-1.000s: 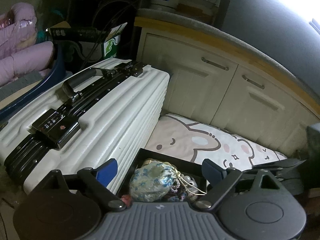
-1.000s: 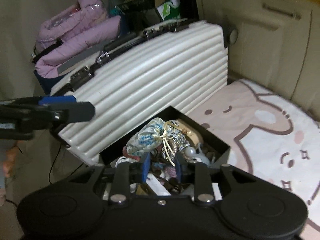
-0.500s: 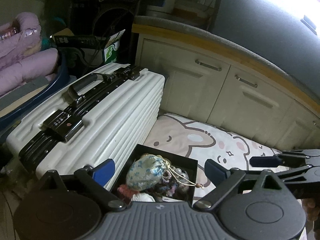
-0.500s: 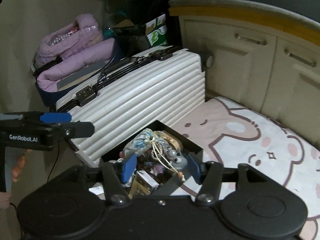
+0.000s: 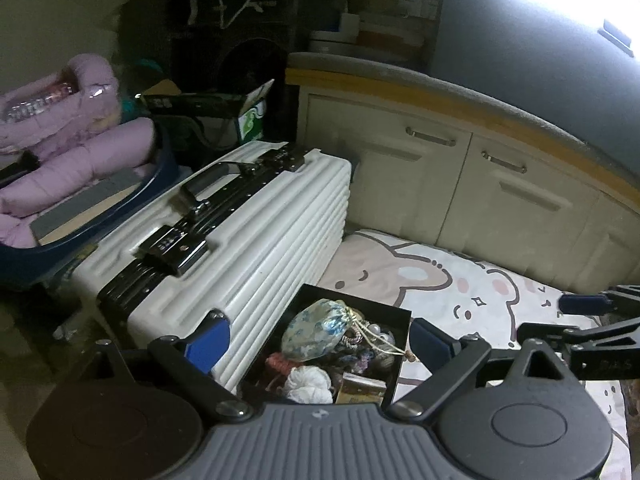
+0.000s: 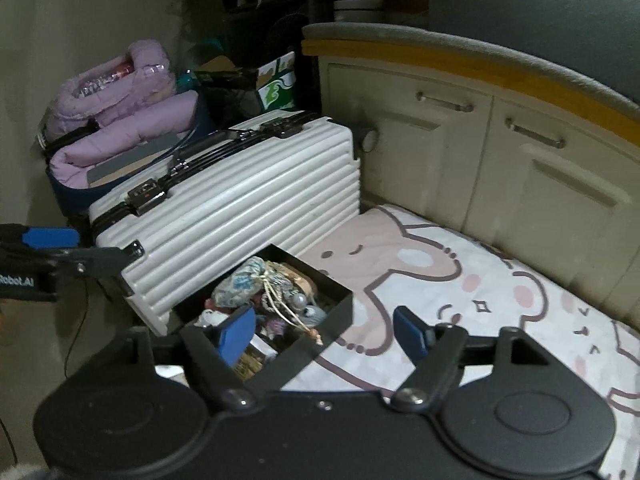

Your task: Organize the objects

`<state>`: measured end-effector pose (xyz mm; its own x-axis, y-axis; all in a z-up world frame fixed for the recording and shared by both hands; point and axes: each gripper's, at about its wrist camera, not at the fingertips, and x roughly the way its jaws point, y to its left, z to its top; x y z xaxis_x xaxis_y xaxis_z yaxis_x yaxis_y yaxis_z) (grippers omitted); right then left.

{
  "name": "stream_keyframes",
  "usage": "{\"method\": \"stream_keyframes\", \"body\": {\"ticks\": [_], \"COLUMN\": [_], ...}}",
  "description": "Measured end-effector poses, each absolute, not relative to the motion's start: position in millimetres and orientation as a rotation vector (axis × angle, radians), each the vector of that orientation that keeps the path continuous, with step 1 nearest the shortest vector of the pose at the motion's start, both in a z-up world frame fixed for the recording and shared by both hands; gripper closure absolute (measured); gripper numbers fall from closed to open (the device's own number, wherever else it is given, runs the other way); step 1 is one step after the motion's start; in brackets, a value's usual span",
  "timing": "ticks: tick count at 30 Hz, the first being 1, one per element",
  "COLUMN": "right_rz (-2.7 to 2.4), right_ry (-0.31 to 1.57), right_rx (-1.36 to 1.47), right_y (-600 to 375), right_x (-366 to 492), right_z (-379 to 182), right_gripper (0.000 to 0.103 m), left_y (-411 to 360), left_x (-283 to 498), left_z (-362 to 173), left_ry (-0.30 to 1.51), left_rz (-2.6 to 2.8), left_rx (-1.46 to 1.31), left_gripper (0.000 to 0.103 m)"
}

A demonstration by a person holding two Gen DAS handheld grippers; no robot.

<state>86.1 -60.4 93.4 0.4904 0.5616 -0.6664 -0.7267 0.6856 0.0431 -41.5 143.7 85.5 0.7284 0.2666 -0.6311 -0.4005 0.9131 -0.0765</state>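
Observation:
A black open box [image 5: 394, 354] [image 6: 338, 306] full of small items sits on a cartoon-print mat, against a white ribbed suitcase [image 5: 256, 248] [image 6: 240, 208]. On top of the pile lies a floral drawstring pouch [image 5: 316, 330] [image 6: 240, 284], with a white yarn ball [image 5: 306, 384] and trinkets beside it. My left gripper [image 5: 320, 340] is open and empty, above and behind the box. My right gripper [image 6: 326, 330] is open and empty, above the box's near right corner. Each gripper shows at the edge of the other's view.
The cartoon-print mat [image 5: 460, 280] [image 6: 460, 288] lies before cream cabinet doors [image 5: 480, 184] [image 6: 500, 152]. Behind the suitcase, a blue tub [image 5: 120, 208] holds pink bedding [image 5: 68, 160] [image 6: 128, 120]. A green-and-white carton [image 5: 248, 120] and dark clutter stand at the back.
Both grippers have pulled back and up from the box. The right gripper has gone from nearly shut over the pouch to wide open. The pouch stays in the box.

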Motion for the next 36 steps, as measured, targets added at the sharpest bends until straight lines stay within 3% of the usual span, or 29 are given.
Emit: {"method": "stream_keyframes", "body": {"ticks": [4, 12, 36], "right_rz": [0.775, 0.741, 0.718], "right_ry": [0.693, 0.678, 0.726], "right_rx": [-0.261, -0.262, -0.309], "right_y": [-72, -91, -115], "right_x": [77, 61, 48], "right_z": [99, 108, 103], "right_gripper": [0.014, 0.007, 0.005], "left_y": [135, 104, 77], "left_x": [-50, -64, -76], "left_z": [86, 86, 77], "left_ry": [0.661, 0.651, 0.683], "left_rz": [0.405, 0.431, 0.441], "left_rx": [-0.197, -0.093, -0.116], "left_gripper": [0.004, 0.002, 0.002]}}
